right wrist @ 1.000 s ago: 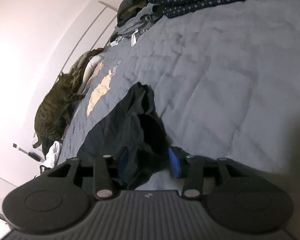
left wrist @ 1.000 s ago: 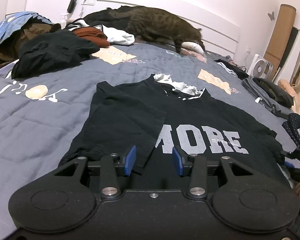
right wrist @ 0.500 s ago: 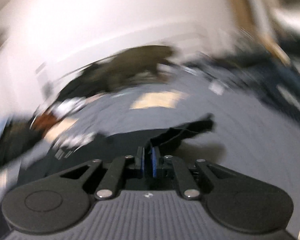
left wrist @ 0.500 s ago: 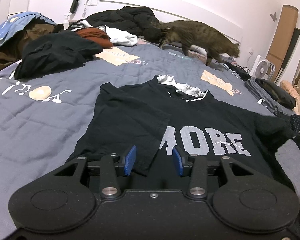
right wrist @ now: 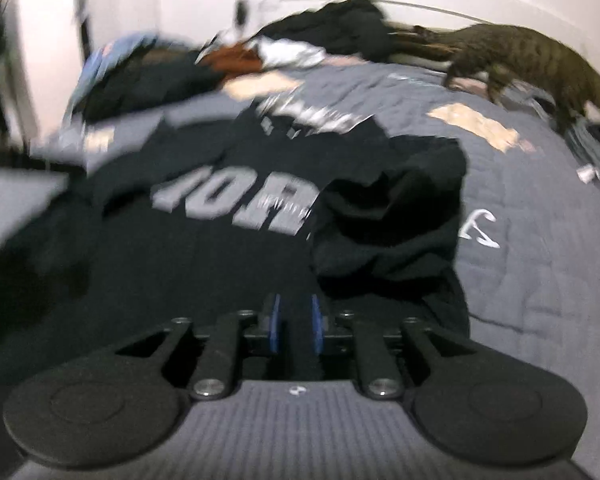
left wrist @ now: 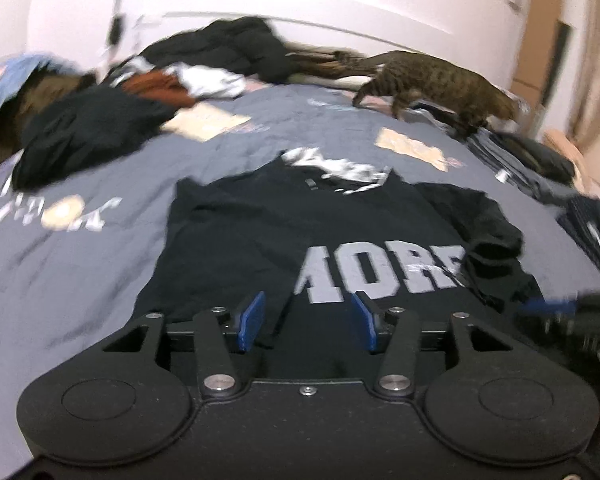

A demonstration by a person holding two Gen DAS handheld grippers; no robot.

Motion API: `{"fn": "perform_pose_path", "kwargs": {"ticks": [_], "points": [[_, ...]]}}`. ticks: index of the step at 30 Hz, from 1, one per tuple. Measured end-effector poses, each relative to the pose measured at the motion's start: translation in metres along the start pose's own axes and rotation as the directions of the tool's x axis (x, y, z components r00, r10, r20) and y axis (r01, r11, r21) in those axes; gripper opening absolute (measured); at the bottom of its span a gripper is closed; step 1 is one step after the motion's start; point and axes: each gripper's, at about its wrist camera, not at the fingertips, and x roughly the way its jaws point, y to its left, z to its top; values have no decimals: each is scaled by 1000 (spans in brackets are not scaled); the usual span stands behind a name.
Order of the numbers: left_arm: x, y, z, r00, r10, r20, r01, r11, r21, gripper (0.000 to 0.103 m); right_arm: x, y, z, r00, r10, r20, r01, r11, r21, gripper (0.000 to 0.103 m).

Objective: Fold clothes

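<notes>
A black T-shirt [left wrist: 236,240] with grey letters lies face up on the grey quilt [left wrist: 80,272]. Its left side is folded inward. Its right sleeve [right wrist: 388,216] lies rumpled over the last letter. My left gripper [left wrist: 308,320] hovers over the hem, its jaws opening, and the pads press on nothing. My right gripper [right wrist: 295,324] hangs above the shirt's lower right part. Its jaws are opening with a narrow gap and only the shirt below shows through it. A blurred bit of the right gripper [left wrist: 552,306] shows at the right edge of the left wrist view.
A tabby cat [left wrist: 440,84] walks along the far side of the bed. Piled clothes [left wrist: 84,132] and a black jacket [left wrist: 228,48] lie at the back left. More dark garments [left wrist: 532,156] lie along the right edge.
The right gripper carried the right sleeve over onto the shirt's chest, rolled level and let it go. The left jaws widened a little. The cat walked to the right.
</notes>
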Motion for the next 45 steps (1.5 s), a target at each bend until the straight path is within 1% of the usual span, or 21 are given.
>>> {"fn": "perform_pose_path", "kwargs": {"ticks": [3,5,9,13,19,20,21,22,23,24,25,26,29,32,34,36,37,38,41,43,45], "points": [[5,-31,5,1000,-10,20,8,993,121,48,-14,-17,1,999,-8,42,3,993,118,31],[14,-61,10,999,-29,29,20,967,256,48,-18,-29,2,999,-32,45,23,983,184,35],[37,-125,15,994,-106,28,77,851,520,47,-30,-48,-3,997,-62,48,51,974,219,41],[69,-171,21,981,-194,-19,169,799,577,47,-29,-64,-13,992,-111,54,101,980,169,43],[121,-207,27,978,-193,-82,203,773,602,47,-11,-82,-23,986,-146,76,133,980,148,43],[126,-209,28,976,-194,-95,212,774,596,47,-7,-83,-23,987,-138,85,124,981,148,43],[131,-208,30,974,-198,-109,224,779,586,41,-4,-83,-22,987,-129,93,115,983,145,43],[135,-208,32,972,-202,-123,236,783,576,19,-1,-84,-22,989,-117,95,103,984,142,42],[139,-206,36,967,-207,-146,253,792,555,12,3,-84,-23,990,-113,85,100,984,149,42],[142,-200,42,962,-219,-166,274,809,520,11,7,-85,-24,991,-114,70,102,982,160,36],[144,-192,50,958,-231,-170,285,830,480,9,11,-87,-25,992,-115,55,104,980,171,20],[146,-184,59,956,-241,-166,290,851,438,9,14,-88,-27,992,-118,42,108,977,183,9],[157,-149,84,955,-249,-162,286,918,276,8,15,-96,-31,991,-130,34,120,969,216,7],[179,-119,94,954,-217,-209,248,958,141,8,10,-104,-33,987,-156,40,142,962,234,6],[193,-99,101,950,-198,-243,217,975,50,26,8,-108,-34,985,-168,38,154,958,243,6],[203,-95,96,947,-135,-292,171,980,100,34,9,-109,-35,984,-174,24,164,959,233,6],[203,-95,95,945,-112,-307,158,979,131,46,11,-107,-35,985,-172,6,167,964,208,6],[201,-94,95,944,-98,-315,153,976,156,52,13,-105,-35,985,-172,-11,171,969,181,7],[178,-97,107,954,-168,-249,212,964,158,55,15,-103,-37,985,-169,-38,172,977,122,7],[165,-113,118,957,-207,-204,249,946,207,56,14,-107,-37,987,-156,-43,160,976,144,8],[161,-143,123,959,-217,-183,266,910,318,56,11,-109,-35,988,-148,-46,153,975,158,9]]}}
